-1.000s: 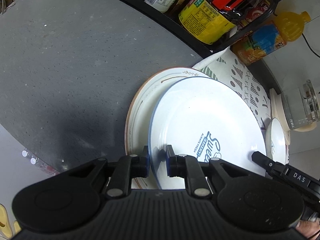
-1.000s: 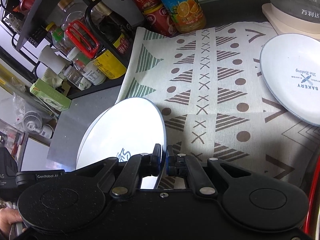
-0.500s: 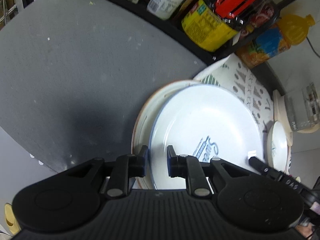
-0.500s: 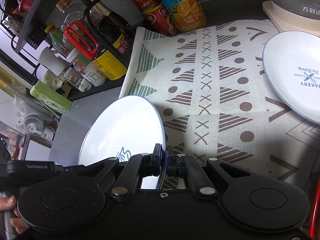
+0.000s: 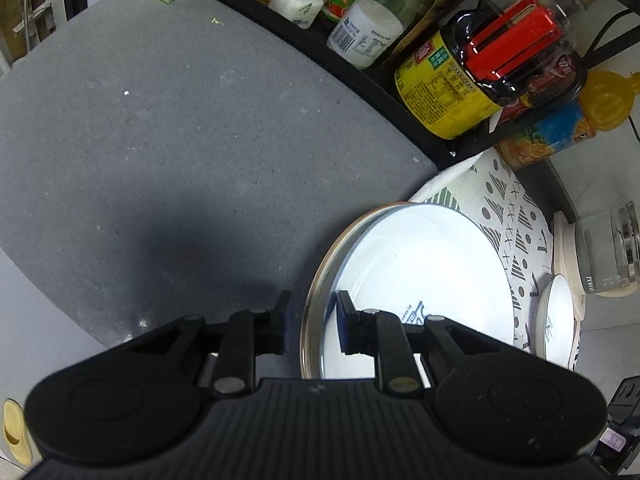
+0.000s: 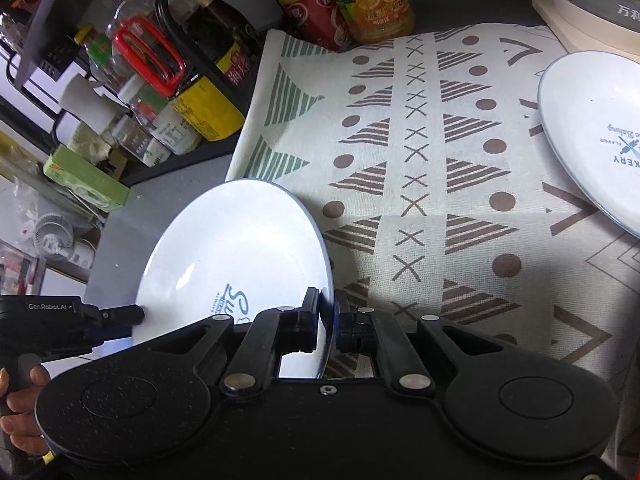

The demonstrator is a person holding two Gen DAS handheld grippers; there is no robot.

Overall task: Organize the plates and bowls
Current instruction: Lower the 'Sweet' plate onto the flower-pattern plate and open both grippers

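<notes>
Pointing steeply down at the counter, the right gripper (image 6: pixel 329 322) pinches the near rim of a white plate (image 6: pixel 240 256) with blue lettering, its fingers pressed onto the edge. The left gripper (image 5: pixel 311 322) also angles down; its jaws are opening, with the plate edges between them but the pads (image 5: pixel 345 320) not pressing on either. Its body shows at the left of the right wrist view, held by a hand (image 6: pixel 20 404). Three plates are in sight: the lettered one, a brown-rimmed plate (image 5: pixel 316 280) directly beneath it, and a second white plate (image 6: pixel 592 136) well apart on the patterned cloth (image 6: pixel 420 152). The stacked pair lies half on the grey counter (image 5: pixel 160 120), half on the cloth. A rack of bottles and jars (image 5: pixel 472 80) lines the far edge, with a glass kettle (image 5: pixel 608 252) near the lone plate.
</notes>
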